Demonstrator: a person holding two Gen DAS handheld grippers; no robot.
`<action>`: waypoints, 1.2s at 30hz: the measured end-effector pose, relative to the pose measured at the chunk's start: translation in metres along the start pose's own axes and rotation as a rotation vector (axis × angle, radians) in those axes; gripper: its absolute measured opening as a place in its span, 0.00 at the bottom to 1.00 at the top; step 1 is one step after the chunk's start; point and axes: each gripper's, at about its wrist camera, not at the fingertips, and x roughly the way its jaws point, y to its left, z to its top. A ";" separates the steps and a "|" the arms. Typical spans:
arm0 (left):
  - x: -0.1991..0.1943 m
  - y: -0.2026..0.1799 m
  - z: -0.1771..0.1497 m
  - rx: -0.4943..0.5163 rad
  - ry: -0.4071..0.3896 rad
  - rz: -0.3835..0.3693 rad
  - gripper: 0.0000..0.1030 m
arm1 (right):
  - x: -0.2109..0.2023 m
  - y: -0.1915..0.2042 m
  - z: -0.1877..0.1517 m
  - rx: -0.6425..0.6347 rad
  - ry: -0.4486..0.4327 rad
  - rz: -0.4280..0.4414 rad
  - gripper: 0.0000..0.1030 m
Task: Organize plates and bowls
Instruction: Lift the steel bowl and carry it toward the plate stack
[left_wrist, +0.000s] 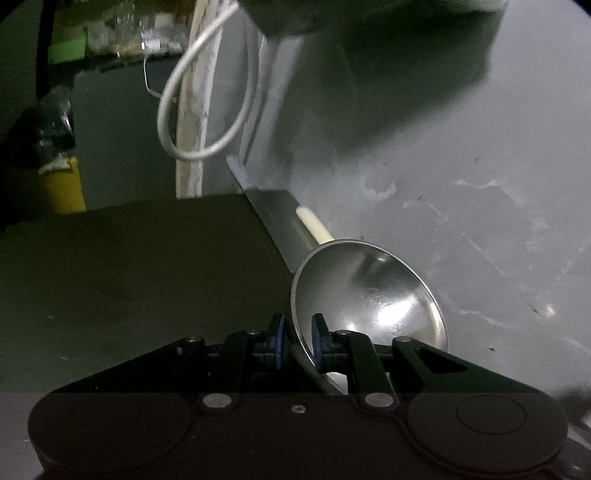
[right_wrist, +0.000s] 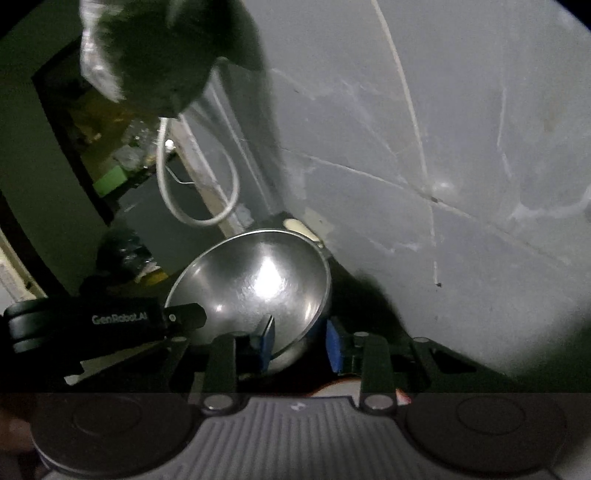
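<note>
Both your tongs are clamped on the rim of the same steel bowl.

Your left gripper (left_wrist: 299, 341) has its blue pads either side of the steel bowl (left_wrist: 369, 295), one inside the rim, one outside. Your right gripper (right_wrist: 301, 345) pinches the opposite rim the same way, with the left tool just to its left. Beyond the bowl lies a cream stick (left_wrist: 314, 225); a white cable (left_wrist: 207, 92) loops farther ahead, against the grey wall (left_wrist: 461, 166).
</note>
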 end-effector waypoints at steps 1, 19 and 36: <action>-0.007 0.001 -0.002 0.001 -0.012 0.002 0.15 | -0.007 0.004 -0.001 -0.011 -0.005 0.006 0.32; -0.129 0.027 -0.082 -0.070 -0.049 -0.026 0.16 | -0.116 0.043 -0.062 -0.074 0.008 0.070 0.32; -0.242 0.061 -0.187 -0.190 -0.043 -0.047 0.17 | -0.220 0.080 -0.138 -0.220 0.052 0.142 0.32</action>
